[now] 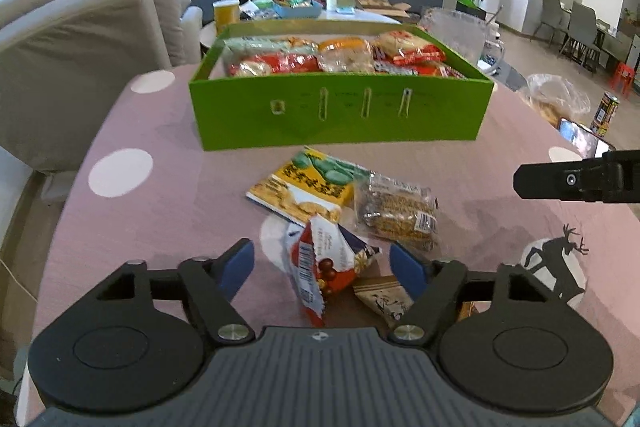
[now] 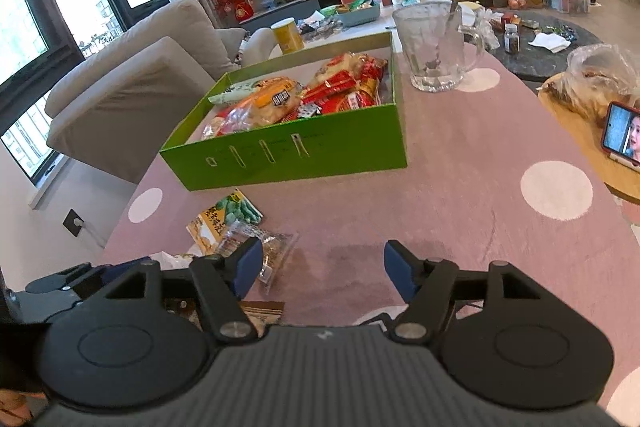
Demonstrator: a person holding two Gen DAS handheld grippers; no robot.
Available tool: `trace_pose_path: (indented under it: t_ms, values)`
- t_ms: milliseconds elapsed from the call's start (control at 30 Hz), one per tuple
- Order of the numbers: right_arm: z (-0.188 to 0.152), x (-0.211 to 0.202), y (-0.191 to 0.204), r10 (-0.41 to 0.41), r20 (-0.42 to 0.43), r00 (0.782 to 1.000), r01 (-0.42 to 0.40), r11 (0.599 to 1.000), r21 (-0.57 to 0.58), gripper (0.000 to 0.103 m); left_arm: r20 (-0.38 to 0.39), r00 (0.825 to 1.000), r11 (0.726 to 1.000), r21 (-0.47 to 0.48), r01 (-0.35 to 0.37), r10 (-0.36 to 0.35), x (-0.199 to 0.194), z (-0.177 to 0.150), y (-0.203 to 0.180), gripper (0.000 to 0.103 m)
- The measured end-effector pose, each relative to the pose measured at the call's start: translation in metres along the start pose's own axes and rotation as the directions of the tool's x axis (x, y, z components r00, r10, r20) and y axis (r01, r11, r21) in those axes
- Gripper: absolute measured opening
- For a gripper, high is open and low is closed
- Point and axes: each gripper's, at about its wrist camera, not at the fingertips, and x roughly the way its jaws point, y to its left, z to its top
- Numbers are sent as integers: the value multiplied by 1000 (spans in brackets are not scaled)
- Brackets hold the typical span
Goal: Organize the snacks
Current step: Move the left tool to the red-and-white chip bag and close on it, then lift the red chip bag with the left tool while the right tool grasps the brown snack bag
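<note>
On the pink tablecloth (image 1: 160,187), a red, white and blue snack packet (image 1: 332,263) stands crumpled between the blue pads of my left gripper (image 1: 322,269). The pads stand apart from it, so the gripper is open. A beige packet (image 1: 384,297) lies under the right pad. Ahead lie a yellow-green packet (image 1: 308,187) and a clear-wrapped grain bar (image 1: 400,211). Behind them the green box (image 1: 340,115) holds several snack bags. My right gripper (image 2: 323,269) hovers open over bare cloth to the right of the yellow-green packet (image 2: 224,219) and grain bar (image 2: 272,251), short of the green box (image 2: 288,155).
A glass mug (image 2: 436,47) stands behind the box's right corner. A phone (image 2: 622,135) and a plastic bag of food (image 2: 596,79) sit on a wooden board at the right. A can (image 1: 606,113) stands at the table's right edge, and a beige sofa (image 1: 80,47) is on the left.
</note>
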Motion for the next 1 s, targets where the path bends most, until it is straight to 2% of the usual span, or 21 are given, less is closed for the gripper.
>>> trace_pose_path:
  t_ms: [200,333,500,800,1000]
  values:
    - [-2,4,-1,4,-17,1000,-4,1000,-5,67,-35,999,999,-31,17,-18,10,-1,3,48]
    - [-5,4,-1,0,-27,1000,0,1000,-10,67,-22,1000,1000,-14,10,-10,10,-2,0,43]
    - [-6,4,1,-3,-39,999,2,1000,-23,67,4,1000,999,-19,-29,29,2,-3,2,41]
    - [-10,3,15,4,-51,999,-8,998,-64,68,78,996,996,-78,-41,47,-27,-2,23,41]
    - [-10,17,28,6,-84,996,-14,995,-101,69,78,996,995,-91,-42,49,-31,-6,31,41]
